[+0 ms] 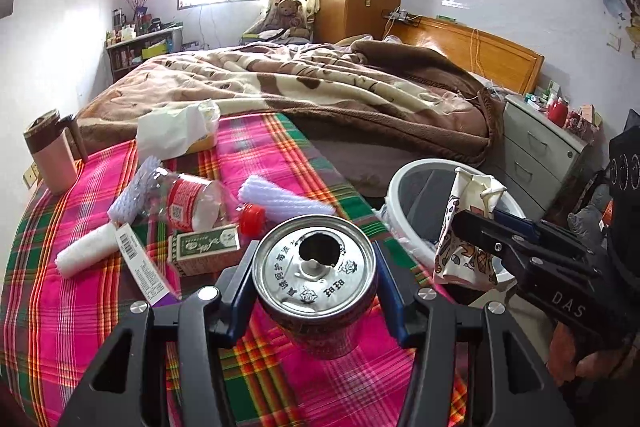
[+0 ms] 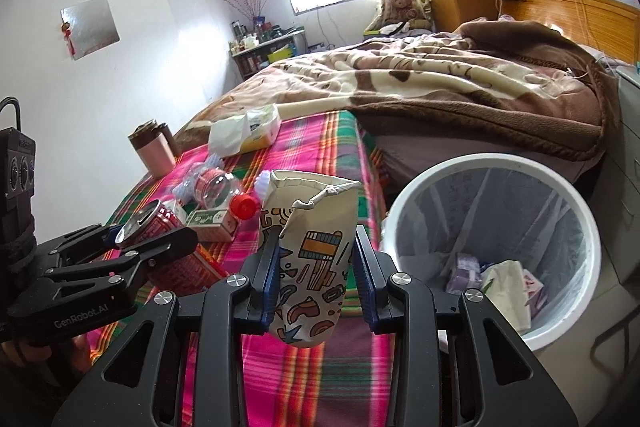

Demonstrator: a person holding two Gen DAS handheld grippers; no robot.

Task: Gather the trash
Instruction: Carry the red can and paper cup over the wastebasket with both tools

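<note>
My left gripper (image 1: 316,291) is shut on a red drink can (image 1: 316,275) with an open silver top, held above the plaid cloth; the can also shows in the right wrist view (image 2: 150,223). My right gripper (image 2: 314,267) is shut on a crushed patterned paper cup (image 2: 310,255), held upright beside the white trash bin (image 2: 408,195). In the left wrist view the cup (image 1: 464,227) hangs at the bin's near rim (image 1: 400,179). The bin holds tissues and wrappers (image 2: 508,279).
On the plaid cloth (image 1: 72,307) lie a clear bottle with a red cap (image 1: 192,201), a green box (image 1: 204,247), white foam sleeves (image 1: 280,197), a white roll (image 1: 86,249), a tissue pack (image 1: 180,129) and a pink mug (image 1: 52,151). A bed (image 1: 320,87) and drawers (image 1: 540,151) stand behind.
</note>
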